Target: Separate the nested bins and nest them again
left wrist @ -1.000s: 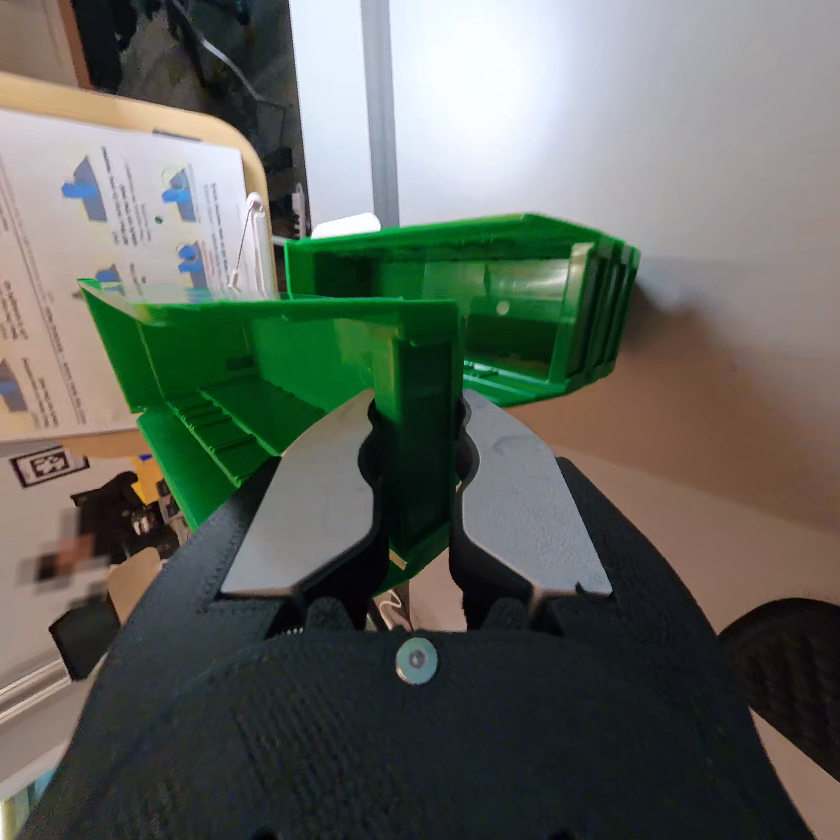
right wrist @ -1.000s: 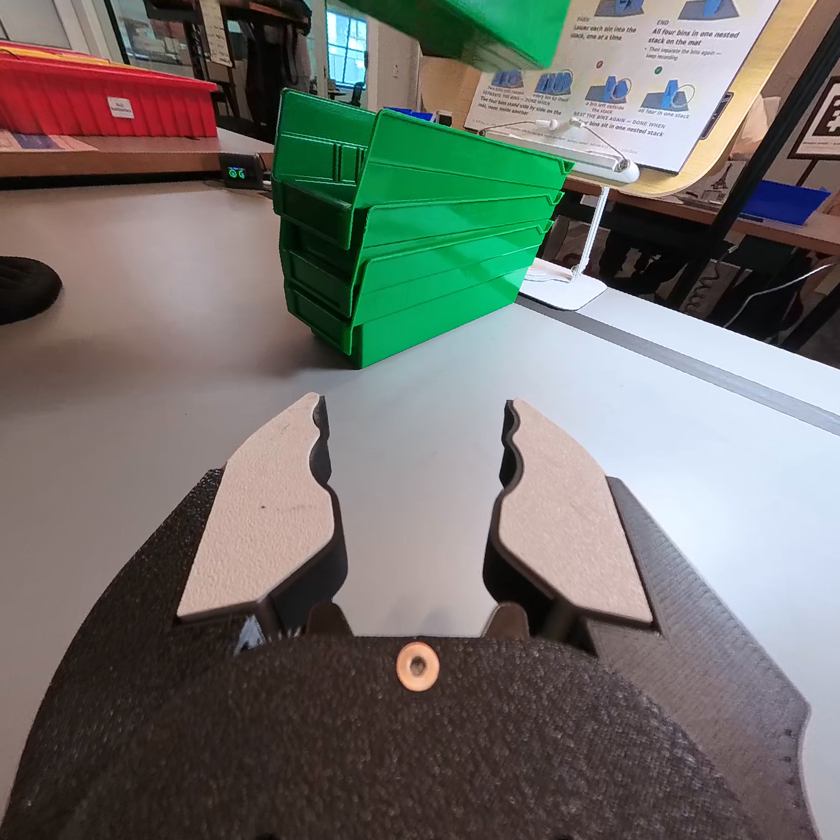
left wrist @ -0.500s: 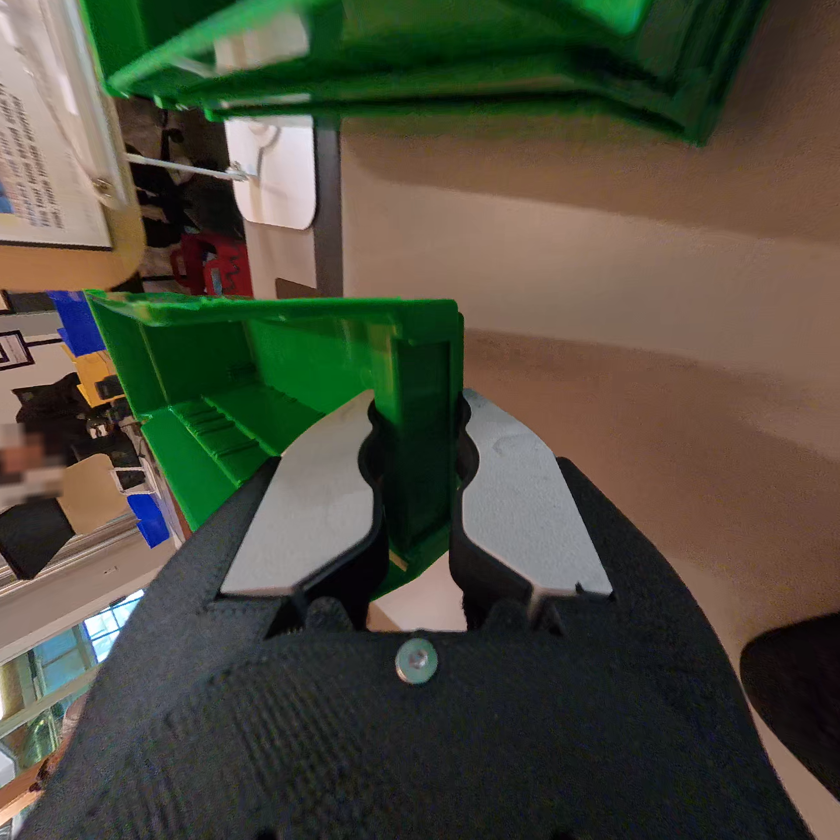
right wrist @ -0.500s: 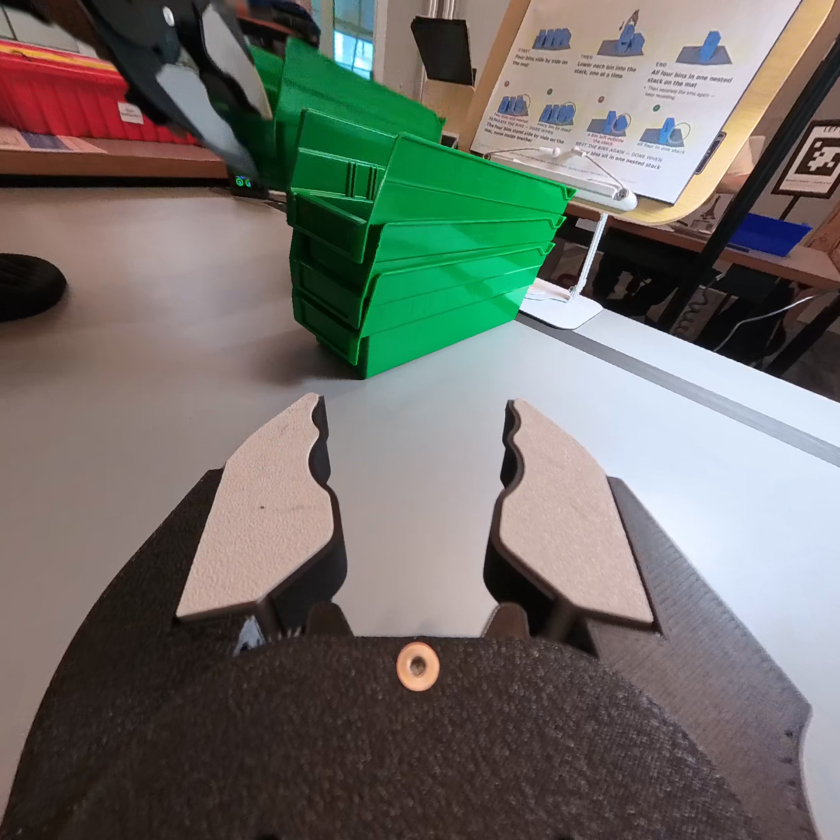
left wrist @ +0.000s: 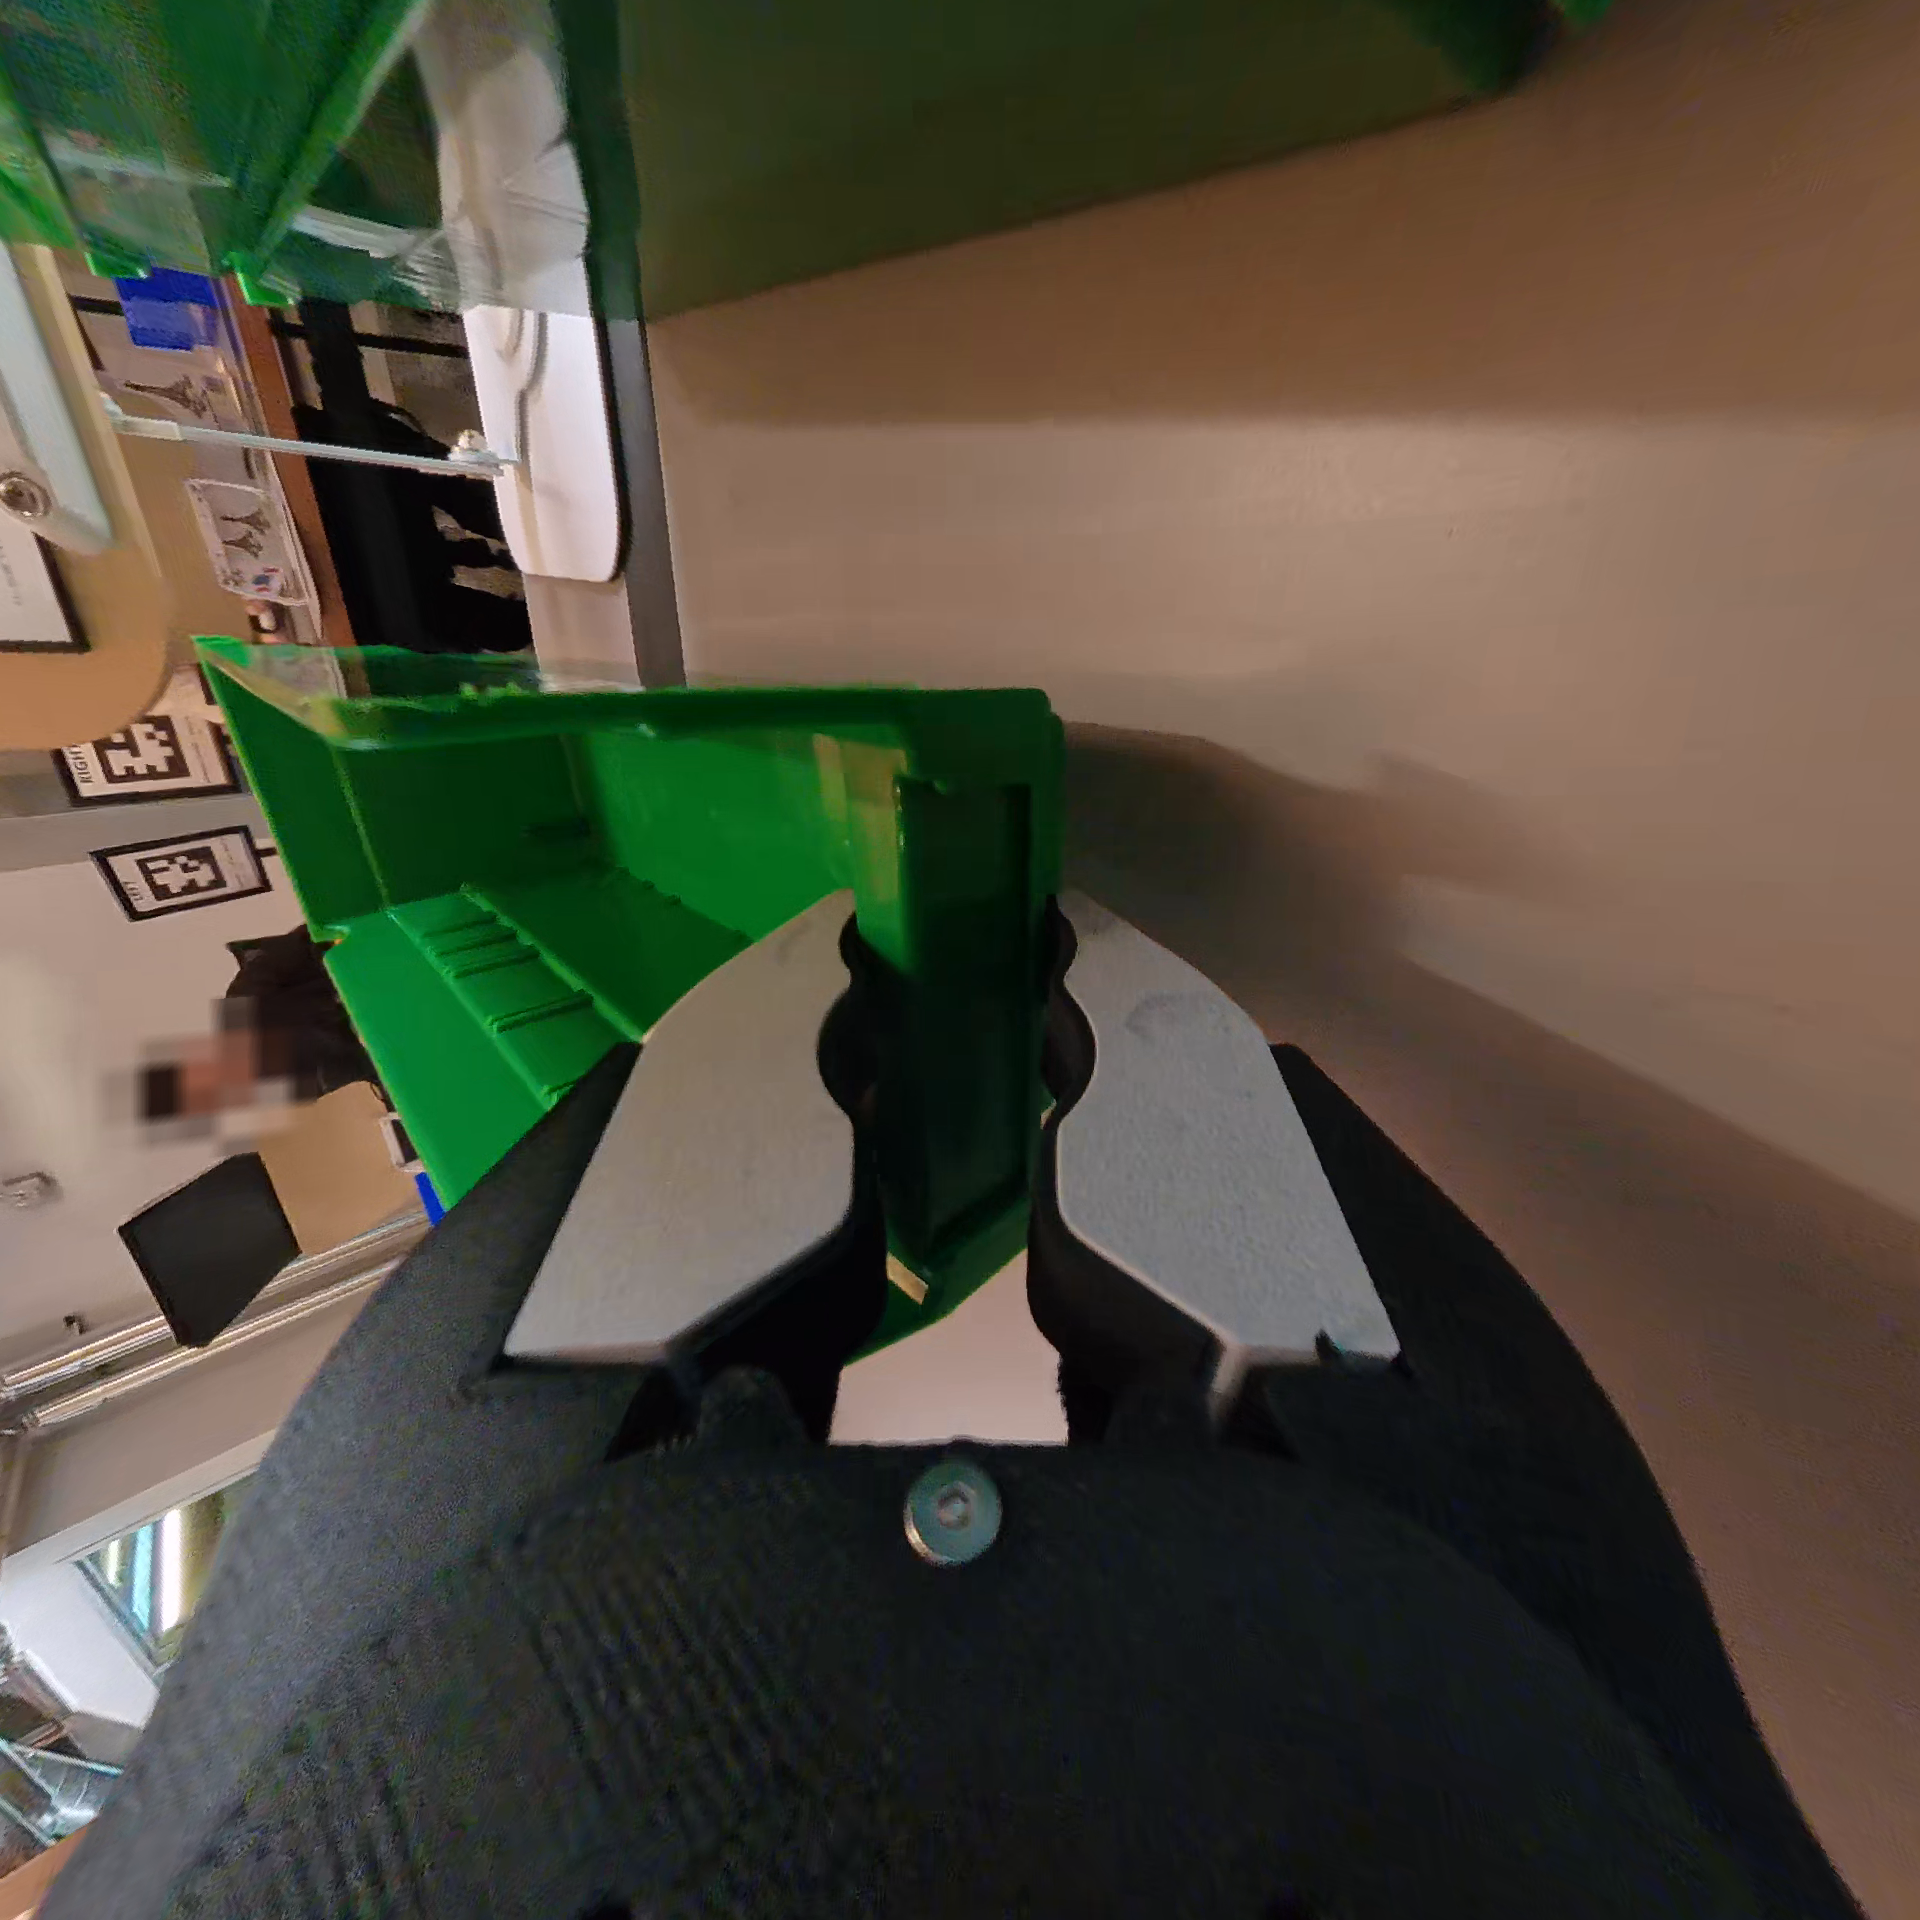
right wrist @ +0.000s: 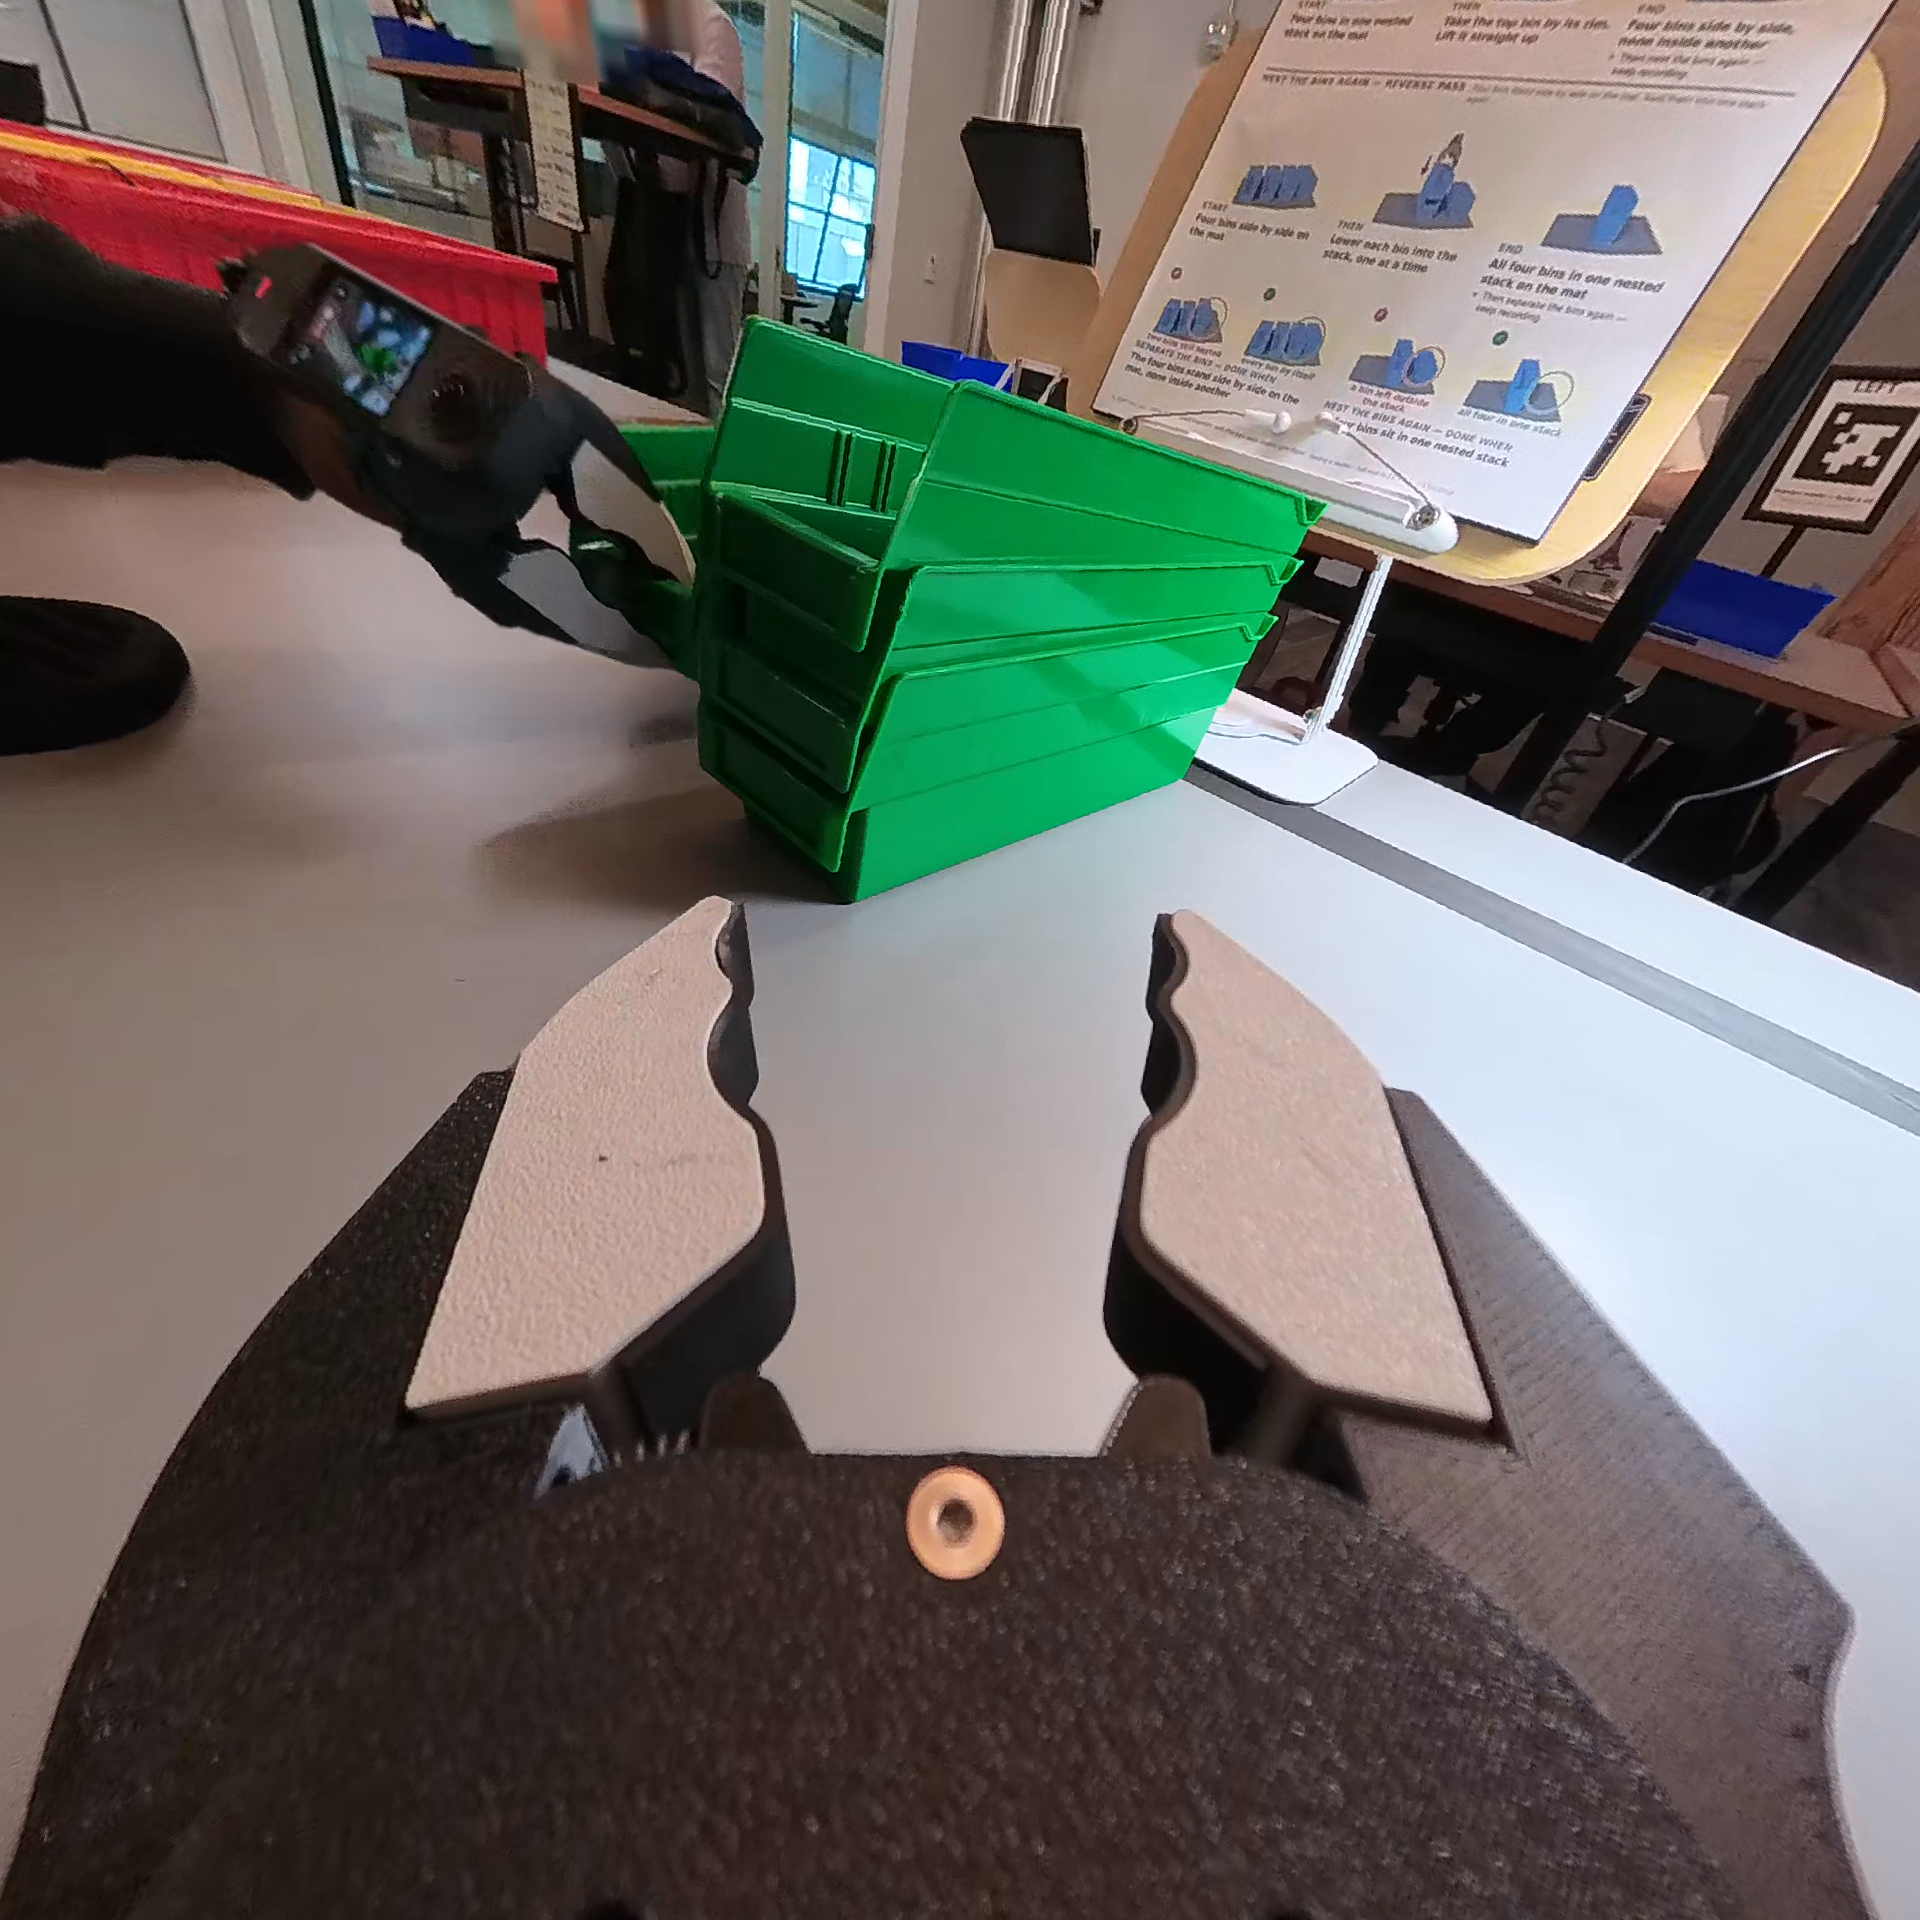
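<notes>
R gripper (right wrist: 948, 935) sits low over the grey table (right wrist: 312, 987), jaws spread wide w/ nothing between them. Beyond it, a stack of green bins (right wrist: 987, 644) stands nested on the tabletop. Just behind & to its left, L gripper (left wrist: 951, 925) is clamped on the end wall of a separate green bin (left wrist: 623, 831), held close beside the stack. Instruction board (right wrist: 1507, 239) at rear.
</notes>
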Tool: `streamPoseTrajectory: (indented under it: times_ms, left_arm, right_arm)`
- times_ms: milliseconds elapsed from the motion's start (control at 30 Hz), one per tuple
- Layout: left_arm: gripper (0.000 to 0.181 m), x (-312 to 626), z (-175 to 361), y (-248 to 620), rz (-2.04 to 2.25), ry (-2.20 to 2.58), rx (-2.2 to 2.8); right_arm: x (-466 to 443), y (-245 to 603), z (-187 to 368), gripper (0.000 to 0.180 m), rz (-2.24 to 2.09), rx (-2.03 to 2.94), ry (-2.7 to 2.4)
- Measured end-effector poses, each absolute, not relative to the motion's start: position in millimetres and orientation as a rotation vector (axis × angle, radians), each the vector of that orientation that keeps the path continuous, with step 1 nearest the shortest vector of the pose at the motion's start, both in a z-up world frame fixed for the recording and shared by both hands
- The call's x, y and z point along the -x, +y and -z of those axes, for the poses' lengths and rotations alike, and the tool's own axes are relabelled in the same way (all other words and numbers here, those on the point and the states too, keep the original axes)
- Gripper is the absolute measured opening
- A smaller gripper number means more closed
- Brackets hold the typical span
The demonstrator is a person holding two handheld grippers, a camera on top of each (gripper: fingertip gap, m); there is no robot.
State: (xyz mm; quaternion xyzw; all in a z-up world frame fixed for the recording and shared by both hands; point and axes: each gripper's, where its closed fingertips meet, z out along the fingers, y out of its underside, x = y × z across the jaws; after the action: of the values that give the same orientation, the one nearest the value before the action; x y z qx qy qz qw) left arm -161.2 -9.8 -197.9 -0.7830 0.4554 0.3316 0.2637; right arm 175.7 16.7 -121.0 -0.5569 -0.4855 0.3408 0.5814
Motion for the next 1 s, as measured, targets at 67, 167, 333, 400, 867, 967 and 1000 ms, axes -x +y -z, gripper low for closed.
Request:
streamPoseTrajectory:
  times_ms: [67,167,333,400,867,967,1000]
  left_arm:
    - [0.031,163,204,-7,-0.902,1.224,2.110]
    - [0.033,167,211,-3,-0.937,1.232,2.094]
    - [0.042,160,205,-2,-0.907,1.209,2.049]
    - [0.047,146,191,-5,-0.809,1.177,2.043]
    - [0.035,18,50,-11,-0.284,1.176,1.923]
    - [0.034,3,61,-1,-0.325,1.268,1.963]
    - [0.033,-2,65,3,-0.320,1.288,1.981]
  right_arm:
    - [-176,17,122,0.073,-0.798,1.304,-1.135]
    - [-176,17,122,0.073,-0.799,1.306,-1.133]
    - [-176,17,121,0.073,-0.799,1.304,-1.130]
    - [-176,16,121,0.073,-0.800,1.302,-1.129]
    - [-174,14,106,0.074,-0.796,1.328,-1.120]
    - [-177,13,91,0.074,-0.772,1.339,-1.119]
    - [-179,12,82,0.074,-0.779,1.332,-1.111]
